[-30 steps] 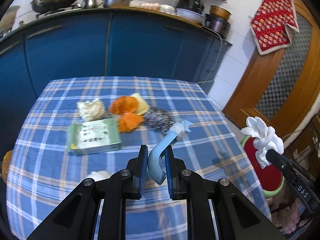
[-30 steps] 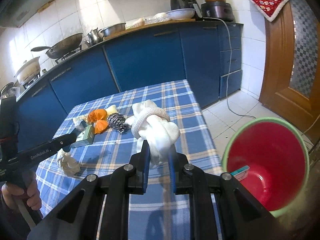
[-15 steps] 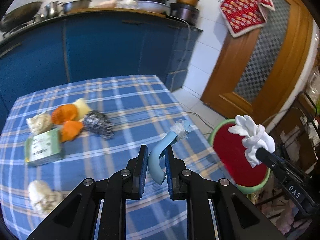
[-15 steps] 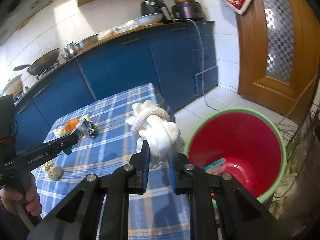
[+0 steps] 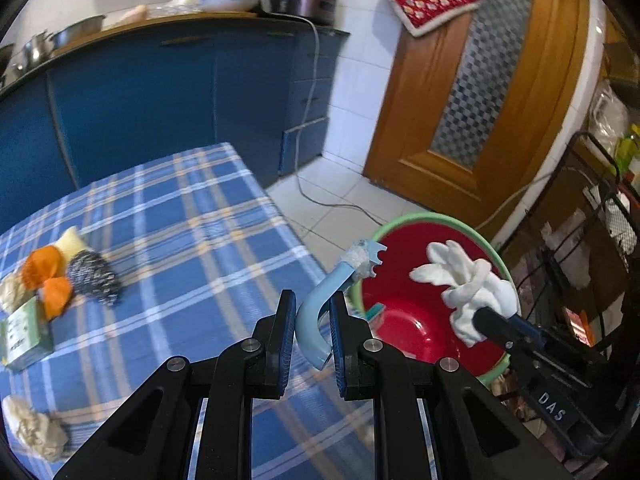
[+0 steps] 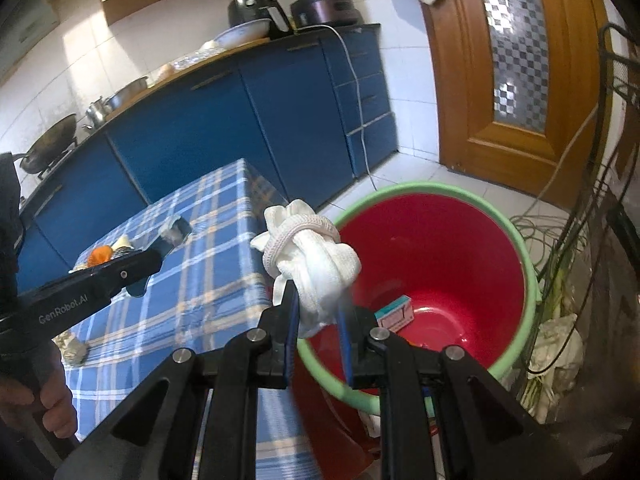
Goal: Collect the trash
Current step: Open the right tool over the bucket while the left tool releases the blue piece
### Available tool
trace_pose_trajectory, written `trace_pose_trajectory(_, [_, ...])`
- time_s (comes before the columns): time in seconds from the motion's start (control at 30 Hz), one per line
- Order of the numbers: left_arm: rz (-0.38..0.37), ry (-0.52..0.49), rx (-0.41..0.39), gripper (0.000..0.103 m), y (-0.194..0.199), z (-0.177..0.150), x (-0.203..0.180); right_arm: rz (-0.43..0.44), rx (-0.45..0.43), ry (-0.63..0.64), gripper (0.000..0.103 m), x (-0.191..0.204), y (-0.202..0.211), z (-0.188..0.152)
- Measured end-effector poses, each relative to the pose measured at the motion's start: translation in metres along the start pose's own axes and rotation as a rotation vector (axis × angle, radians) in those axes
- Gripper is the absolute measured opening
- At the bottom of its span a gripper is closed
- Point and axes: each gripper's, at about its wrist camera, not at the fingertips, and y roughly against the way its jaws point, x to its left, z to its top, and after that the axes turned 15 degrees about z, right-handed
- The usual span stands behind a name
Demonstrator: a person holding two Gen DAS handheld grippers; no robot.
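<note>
My left gripper is shut on a light blue curved plastic handle whose broken toothed end reaches the rim of the red bucket. My right gripper is shut on a knotted white cloth and holds it over the near rim of the red bucket with a green rim. A small teal-and-white box lies inside the bucket. In the left wrist view the white cloth hangs above the bucket's red inside, with the right gripper around it.
On the blue plaid table lie a steel scourer, orange peels, a green carton and crumpled paper. Blue cabinets stand behind, a wooden door to the right, a wire rack beside the bucket.
Both grippers have swung right, from over the table to the bucket. The cloth now hangs over the bucket's opening and the blue handle's tip has reached its rim. Both grips are unchanged.
</note>
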Motion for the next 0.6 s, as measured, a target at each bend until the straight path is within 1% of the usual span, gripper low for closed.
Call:
trace_pose_trajectory(0.13, [-0.008,-0.020,0.031,0.017,-0.015,0.001,-0.019,-0.010,0.007,-0.029,0.021,-0.014,-0.004,-0.002])
trace_pose_trajectory(0.37, [-0.013,-0.054,0.078,0.017,-0.037,0.000,-0.041,-0.031,0.018,-0.071,0.022,-0.037,-0.008,-0.007])
trace_pose_trajectory(0.6, [-0.011,-0.085,0.099,0.017,-0.049,-0.002,-0.058,-0.047,0.037,-0.107,0.025,-0.055,-0.014,-0.010])
